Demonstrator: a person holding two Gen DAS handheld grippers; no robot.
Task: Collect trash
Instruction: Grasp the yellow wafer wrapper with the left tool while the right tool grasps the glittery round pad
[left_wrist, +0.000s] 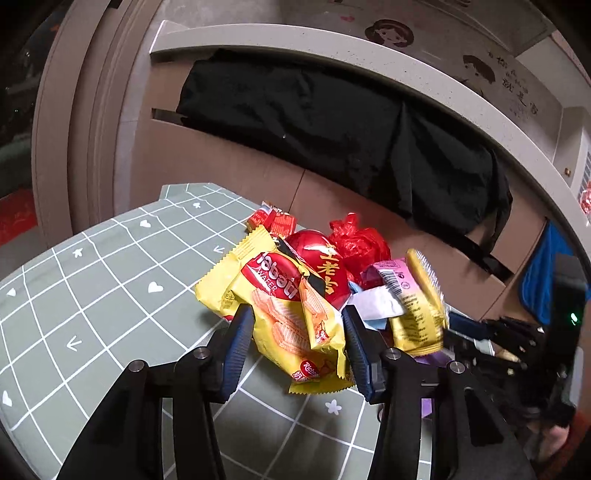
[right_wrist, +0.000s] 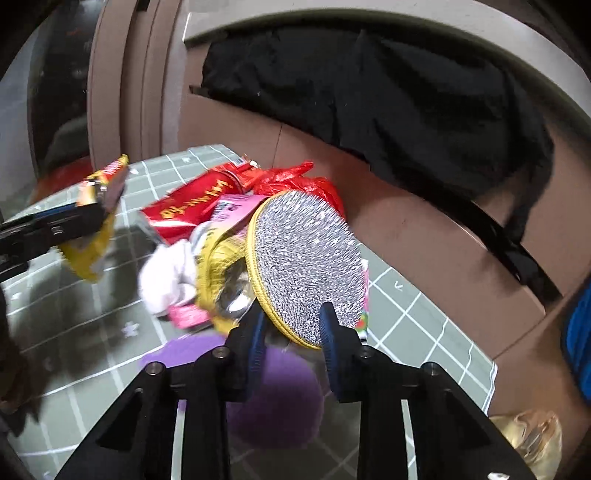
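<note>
One yellow wafer wrapper (left_wrist: 291, 314) sits between fingers of left claw (left_wrist: 298, 325), clamped, at near edge of trash pile on bench (left_wrist: 92, 295). Right claw (right_wrist: 291, 325) clamped on one round silver scrubber (right_wrist: 306, 266) with yellow rim. Pile also holds one red can (left_wrist: 325, 269), one red plastic bag (left_wrist: 358, 243), one white tissue (right_wrist: 168, 277). Behind: black cloth (left_wrist: 332, 122) over cardboard.
</note>
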